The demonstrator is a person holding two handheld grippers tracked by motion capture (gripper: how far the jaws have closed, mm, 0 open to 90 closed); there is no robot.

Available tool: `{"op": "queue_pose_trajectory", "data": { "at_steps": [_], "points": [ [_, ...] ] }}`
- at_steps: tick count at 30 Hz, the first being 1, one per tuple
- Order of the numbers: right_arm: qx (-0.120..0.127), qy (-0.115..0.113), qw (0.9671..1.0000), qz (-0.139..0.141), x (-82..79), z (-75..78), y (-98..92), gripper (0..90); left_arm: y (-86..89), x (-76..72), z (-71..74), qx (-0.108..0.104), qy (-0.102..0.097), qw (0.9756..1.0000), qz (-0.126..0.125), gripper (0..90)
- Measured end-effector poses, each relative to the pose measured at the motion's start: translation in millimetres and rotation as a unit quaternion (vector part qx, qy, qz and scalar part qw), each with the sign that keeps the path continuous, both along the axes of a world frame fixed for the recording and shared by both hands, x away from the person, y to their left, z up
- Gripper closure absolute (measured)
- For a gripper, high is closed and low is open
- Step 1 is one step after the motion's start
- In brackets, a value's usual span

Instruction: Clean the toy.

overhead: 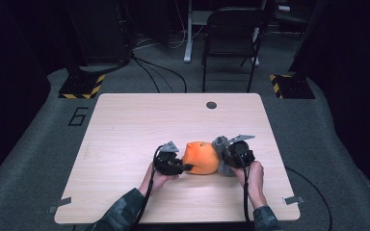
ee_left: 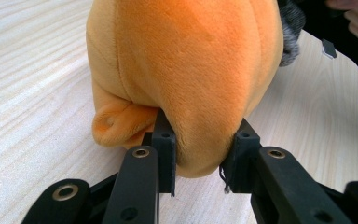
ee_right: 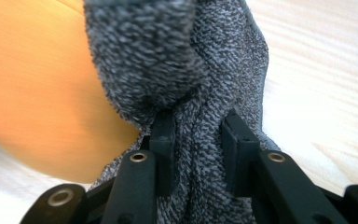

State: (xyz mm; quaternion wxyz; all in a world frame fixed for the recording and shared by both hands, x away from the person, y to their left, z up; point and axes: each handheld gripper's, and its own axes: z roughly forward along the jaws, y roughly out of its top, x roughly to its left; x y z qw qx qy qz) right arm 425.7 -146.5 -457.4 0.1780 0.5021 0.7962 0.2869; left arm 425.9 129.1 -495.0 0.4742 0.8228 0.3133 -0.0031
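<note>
An orange plush toy (overhead: pixel 201 157) rests on the pale wooden counter (overhead: pixel 135 125), toward its near edge, caught between the two claws. The left claw (overhead: pixel 185 167) meets the toy from the left — in the left gripper view its jaws pinch a rounded bulge at the bottom of the orange plush toy (ee_left: pixel 186 74), the fabric bulging around both pads, with a small stubby flap of plush just left of the jaws. The right claw (overhead: pixel 225 156) comes in from the toy's right side, where a grey knitted cloth (overhead: pixel 220 144) hugs the toy. In the right gripper view the right claw's (ee_right: pixel 198 140) jaws are pressed onto a twisted fold of the grey knitted cloth (ee_right: pixel 186 70), which rises between them and bunches thickly above, touching the orange plush on its left.

Each claw is carried by a hand; the left hand (overhead: pixel 158 179) and the right hand (overhead: pixel 255 177) reach in from the counter's near edge, with cables trailing back over the forearms.

Nothing else stands on the counter near the toy. Beyond the far edge, well apart, a dark folding chair (overhead: pixel 231 38) stands on the grey floor. The high view shows the overall layout, while the gripper views show the grips close up — fabric squeezed between pads.
</note>
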Motion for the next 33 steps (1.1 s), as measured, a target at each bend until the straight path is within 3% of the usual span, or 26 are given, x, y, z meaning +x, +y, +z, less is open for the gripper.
{"op": "queue_pose_trajectory", "data": {
  "at_steps": [6, 9, 16, 19, 22, 27, 33],
  "points": [
    [-0.007, 0.041, 0.9991, -0.012, 9.1, -21.5, -7.9, 68.8, 0.5, 0.0, -0.2, -0.001, -0.003, 1.0000, 0.000, 70.3],
    [-0.003, 0.043, 0.9989, -0.018, 10.3, -20.5, -13.1, 68.9, 0.9, -0.4, 0.5, 0.001, -0.002, 1.0000, 0.001, 70.3],
    [0.033, -0.025, 0.9991, -0.009, -5.0, 24.5, -17.0, 69.0, 0.4, -0.3, 0.4, 0.001, -0.006, 1.0000, 0.002, 70.3],
    [0.038, -0.053, 0.9977, 0.017, -17.6, 47.2, -1.6, 69.1, 0.5, -0.3, 0.7, 0.003, -0.006, 1.0000, 0.000, 70.3],
    [0.033, -0.076, 0.9947, 0.060, -29.1, 60.3, 21.3, 69.2, 0.0, -0.8, 1.0, 0.004, -0.007, 1.0000, 0.000, 70.2],
    [0.022, -0.078, 0.9920, 0.097, -36.5, 58.9, 55.6, 68.9, -0.4, -1.3, 1.0, 0.005, -0.014, 0.9999, -0.003, 70.3],
    [0.021, -0.075, 0.9921, 0.098, -34.4, 45.1, 68.2, 68.6, 0.1, -0.3, -0.5, 0.006, -0.017, 0.9998, -0.007, 70.4]
  ]
}}
